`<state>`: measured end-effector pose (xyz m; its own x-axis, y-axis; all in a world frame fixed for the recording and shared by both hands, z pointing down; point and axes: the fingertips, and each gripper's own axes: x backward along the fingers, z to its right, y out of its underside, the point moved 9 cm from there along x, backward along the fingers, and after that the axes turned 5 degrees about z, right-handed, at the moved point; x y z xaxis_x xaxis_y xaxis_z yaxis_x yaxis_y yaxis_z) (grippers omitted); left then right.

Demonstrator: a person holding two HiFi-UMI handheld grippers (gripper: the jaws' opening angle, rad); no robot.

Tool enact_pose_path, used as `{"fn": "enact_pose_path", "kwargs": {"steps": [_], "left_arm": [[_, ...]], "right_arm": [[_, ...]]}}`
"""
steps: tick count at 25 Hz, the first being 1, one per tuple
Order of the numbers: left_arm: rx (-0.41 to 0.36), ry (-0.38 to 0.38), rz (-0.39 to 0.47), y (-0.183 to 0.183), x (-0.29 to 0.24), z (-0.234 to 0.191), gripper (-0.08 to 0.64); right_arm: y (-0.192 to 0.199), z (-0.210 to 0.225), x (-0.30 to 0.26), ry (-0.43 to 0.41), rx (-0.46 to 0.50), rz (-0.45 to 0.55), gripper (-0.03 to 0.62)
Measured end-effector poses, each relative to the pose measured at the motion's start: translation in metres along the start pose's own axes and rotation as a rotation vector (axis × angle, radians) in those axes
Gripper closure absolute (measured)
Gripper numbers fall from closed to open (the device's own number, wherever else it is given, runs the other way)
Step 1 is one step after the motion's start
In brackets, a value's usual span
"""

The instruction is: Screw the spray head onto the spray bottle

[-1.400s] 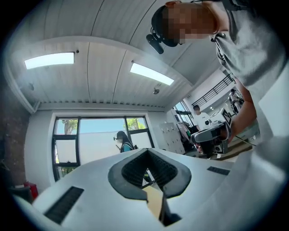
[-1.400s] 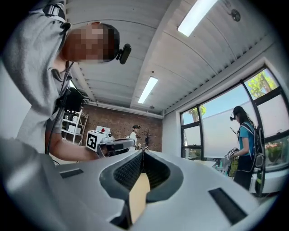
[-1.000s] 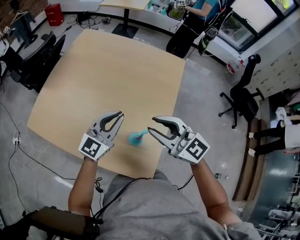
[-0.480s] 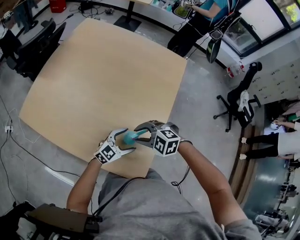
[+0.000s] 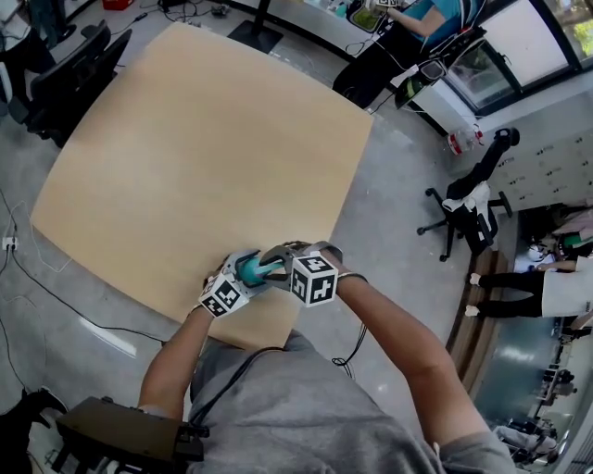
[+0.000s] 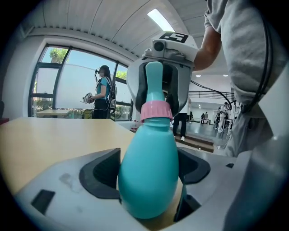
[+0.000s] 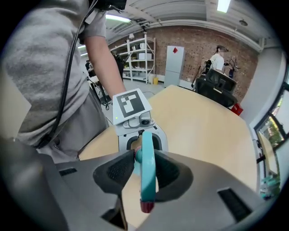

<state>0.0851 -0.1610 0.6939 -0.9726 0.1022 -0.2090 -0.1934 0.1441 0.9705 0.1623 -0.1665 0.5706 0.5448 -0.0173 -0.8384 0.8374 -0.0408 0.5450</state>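
— Well, where's the spray bottle (image 5: 246, 271)?
— Upright near the table's (image 5: 204, 139) near edge. The left claw (image 5: 239, 275), its jaws just closing, pinches its belly. The right claw (image 5: 274, 265), just widened, pinches the spray head (image 7: 147, 171) on top.
— Around it?
— An office chair (image 5: 463, 199) and a person (image 5: 417, 20), well apart.

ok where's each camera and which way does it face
Head view: on the person's head, looking steeply down at the table; forearms, shirt show.
Left gripper view: on the left hand-held gripper, facing windows; jaws, just closing, press the spray bottle; torso right.
Right gripper view: on the right hand-held gripper, facing brick wall; jaws, lately opening, grip the spray head; torso left.
Shared: each gripper view sees the other hand-held gripper.
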Motion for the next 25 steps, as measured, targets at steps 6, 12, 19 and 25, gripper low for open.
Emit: {"fn": "enact_pose_path", "kwargs": {"steps": [6,12,19,25], "left_arm": [[0.022,0.009,0.014,0.005,0.001,-0.004,0.199],[0.037,0.019,0.029,0.007,-0.001,-0.005,0.199],[0.039,0.004,0.040,0.003,-0.003,0.002,0.199],[0.054,-0.055,0.081,0.003,-0.003,0.004,0.199]], "right_arm": [[-0.017,-0.004,-0.006,-0.014,0.264,-0.179,0.465],[-0.028,-0.023,-0.017,-0.121,0.869,-0.364,0.465],[-0.030,-0.006,-0.019,-0.175,0.415,-0.353,0.465],[-0.011,0.008,-0.019,0.067,-0.568,-0.281,0.462]]}}
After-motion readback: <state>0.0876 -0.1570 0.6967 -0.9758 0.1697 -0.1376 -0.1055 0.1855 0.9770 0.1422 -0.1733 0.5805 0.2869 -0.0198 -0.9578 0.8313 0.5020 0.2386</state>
